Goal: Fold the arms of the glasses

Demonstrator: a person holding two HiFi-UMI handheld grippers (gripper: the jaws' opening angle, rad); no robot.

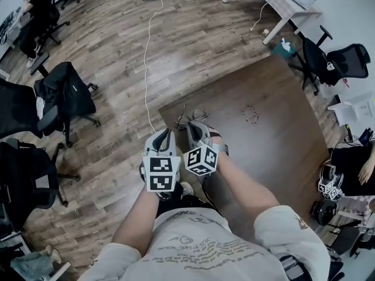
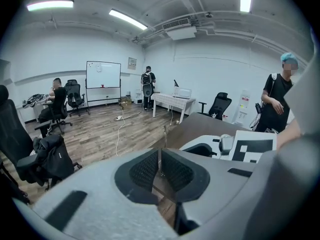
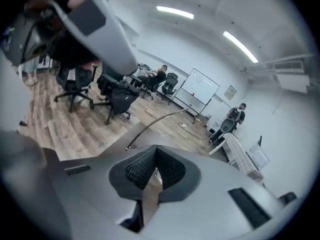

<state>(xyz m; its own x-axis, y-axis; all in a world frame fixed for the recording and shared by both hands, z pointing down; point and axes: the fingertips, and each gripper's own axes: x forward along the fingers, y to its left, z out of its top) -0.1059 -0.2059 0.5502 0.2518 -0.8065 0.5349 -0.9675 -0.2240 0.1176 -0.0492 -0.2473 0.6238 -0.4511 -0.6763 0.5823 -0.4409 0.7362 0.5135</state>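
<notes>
Over the table (image 1: 275, 139), left tool (image 1: 164, 133) and right tool (image 1: 197, 126) pinch glasses (image 1: 186, 116).

No legible text anywhere, faint curved print on the person's pale T-shirt (image 1: 199, 244) too blurred to read, white wall whiteboard (image 2: 103, 74) marks indistinct

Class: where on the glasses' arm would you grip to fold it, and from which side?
Probably midway along the thin arm of the glasses, with the pads closing across it from the side. It juts out free and curved, while the left gripper pinches the glasses elsewhere.
</notes>
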